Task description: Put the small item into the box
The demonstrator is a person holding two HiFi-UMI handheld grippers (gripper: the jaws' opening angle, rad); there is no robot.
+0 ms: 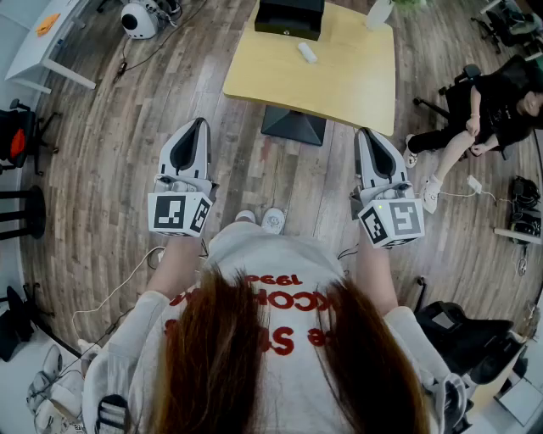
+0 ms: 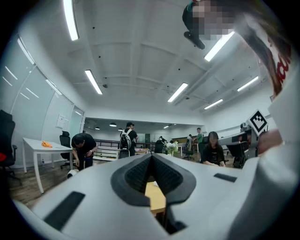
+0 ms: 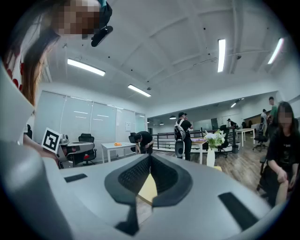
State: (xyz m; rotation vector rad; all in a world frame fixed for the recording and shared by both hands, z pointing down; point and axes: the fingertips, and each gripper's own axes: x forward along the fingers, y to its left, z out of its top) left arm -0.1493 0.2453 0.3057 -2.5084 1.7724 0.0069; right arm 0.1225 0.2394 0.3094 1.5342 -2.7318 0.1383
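Across a stretch of floor stands a yellow table (image 1: 339,80). A black box (image 1: 289,17) sits at its far edge, and a small white item (image 1: 307,52) lies on the top just in front of the box. I hold both grippers up at chest height, well short of the table. The left gripper (image 1: 198,127) and the right gripper (image 1: 366,136) point toward the table, shut and with nothing in them. In the left gripper view the jaws meet at the left gripper's tip (image 2: 151,158). The right gripper (image 3: 150,158) looks the same, with a strip of the table (image 3: 147,187) showing below.
A white vase (image 1: 379,12) with flowers stands on the table's far right corner. A person (image 1: 496,110) sits on a chair at the right. A white desk (image 1: 42,42) is at the far left, with black chairs (image 1: 17,140) nearer. Cables trail over the wooden floor.
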